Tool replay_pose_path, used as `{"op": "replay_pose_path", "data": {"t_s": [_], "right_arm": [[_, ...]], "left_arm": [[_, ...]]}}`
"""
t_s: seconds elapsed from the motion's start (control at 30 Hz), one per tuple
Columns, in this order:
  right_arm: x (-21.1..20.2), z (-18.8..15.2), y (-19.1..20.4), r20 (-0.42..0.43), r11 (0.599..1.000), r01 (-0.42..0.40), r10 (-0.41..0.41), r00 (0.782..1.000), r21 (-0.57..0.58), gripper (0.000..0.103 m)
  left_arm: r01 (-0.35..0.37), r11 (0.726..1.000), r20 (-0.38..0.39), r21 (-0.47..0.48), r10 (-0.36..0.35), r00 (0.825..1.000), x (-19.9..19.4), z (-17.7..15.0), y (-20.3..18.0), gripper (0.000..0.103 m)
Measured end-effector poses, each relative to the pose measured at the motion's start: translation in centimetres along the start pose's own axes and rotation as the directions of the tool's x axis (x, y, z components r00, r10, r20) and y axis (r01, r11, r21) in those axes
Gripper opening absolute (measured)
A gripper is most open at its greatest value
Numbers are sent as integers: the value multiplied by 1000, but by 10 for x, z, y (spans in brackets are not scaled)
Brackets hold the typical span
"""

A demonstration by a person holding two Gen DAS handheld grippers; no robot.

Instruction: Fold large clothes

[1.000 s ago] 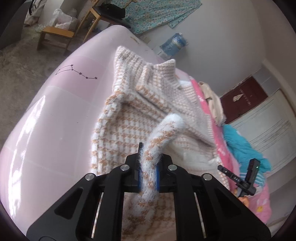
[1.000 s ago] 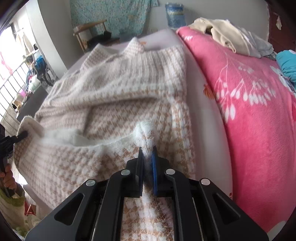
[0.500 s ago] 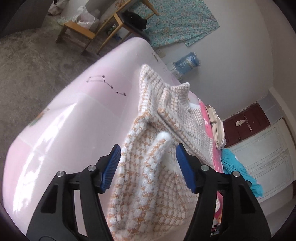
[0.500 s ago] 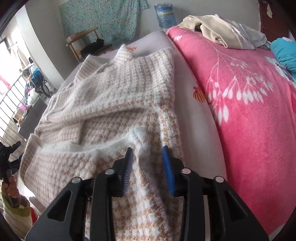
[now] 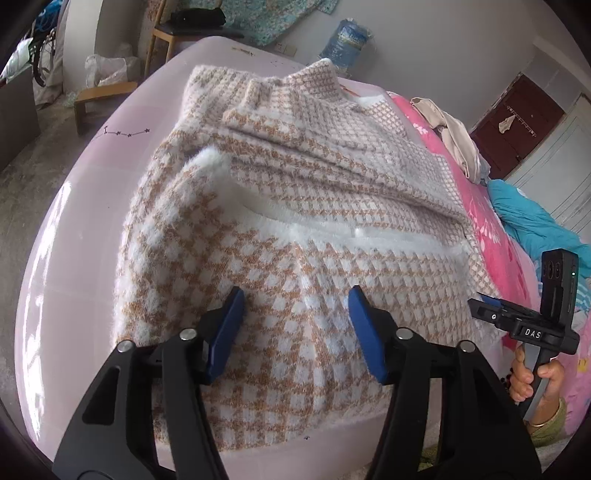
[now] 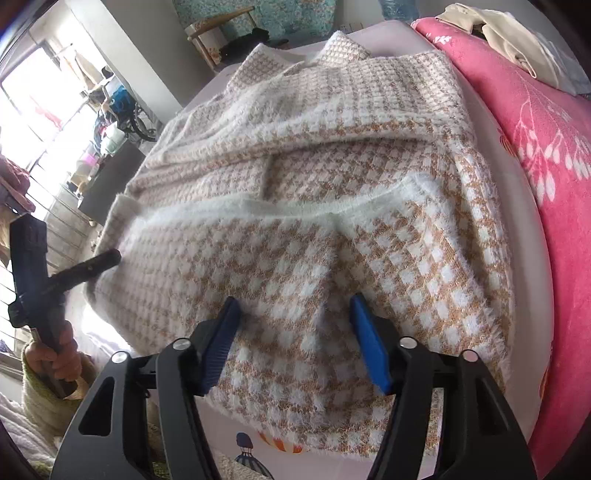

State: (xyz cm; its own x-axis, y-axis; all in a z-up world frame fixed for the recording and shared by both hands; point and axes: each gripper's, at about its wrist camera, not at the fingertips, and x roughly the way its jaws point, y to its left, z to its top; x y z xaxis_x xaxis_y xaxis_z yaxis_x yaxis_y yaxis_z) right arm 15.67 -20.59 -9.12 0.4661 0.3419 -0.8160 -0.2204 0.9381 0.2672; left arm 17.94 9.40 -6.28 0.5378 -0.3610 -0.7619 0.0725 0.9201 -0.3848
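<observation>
we hold our left gripper (image 5: 295, 314) and right gripper (image 6: 293, 321) over the folded sweater (image 5: 295, 221), both jaws parted, gripping nothing; the left's just narrowed.

Bedroom surroundings beyond the work

A pink floral blanket (image 6: 546, 155) covers the bed's right side, with cream clothes (image 6: 506, 33) piled on it. A wooden chair (image 5: 166, 33), blue water jug (image 5: 347, 40) and dark red door (image 5: 517, 122) line the wall.

Fuzzy knitted sweater (image 5: 295, 229); smooth, faintly glossy pink sheet (image 5: 92, 206); plush pink blanket (image 6: 554, 155).
</observation>
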Motion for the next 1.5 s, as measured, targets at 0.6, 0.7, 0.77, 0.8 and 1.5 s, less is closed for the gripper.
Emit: {"op": "replay_pose_path", "data": {"t_s": [0.6,0.7,0.77,0.8,1.5], "right_arm": [[-2,23,3,87,998,55,-53,995,-19,4],[13,18,1,63,998,54,-52,997,-18,4],[8,18,-1,64,999,48,-47,997,-15,4],[4,19,-2,69,999,40,-39,997,-9,6],[-10,11,56,120,980,-48,72,990,-195,37]], "left_arm": [[-65,993,97,100,56,994,-5,9,-16,3],[-64,994,40,86,60,997,12,4,-8,5],[-56,995,41,85,53,998,9,4,-7,7],[-52,995,41,82,49,998,6,5,-6,7],[21,978,38,206,-30,999,-1,-8,-52,40]]}}
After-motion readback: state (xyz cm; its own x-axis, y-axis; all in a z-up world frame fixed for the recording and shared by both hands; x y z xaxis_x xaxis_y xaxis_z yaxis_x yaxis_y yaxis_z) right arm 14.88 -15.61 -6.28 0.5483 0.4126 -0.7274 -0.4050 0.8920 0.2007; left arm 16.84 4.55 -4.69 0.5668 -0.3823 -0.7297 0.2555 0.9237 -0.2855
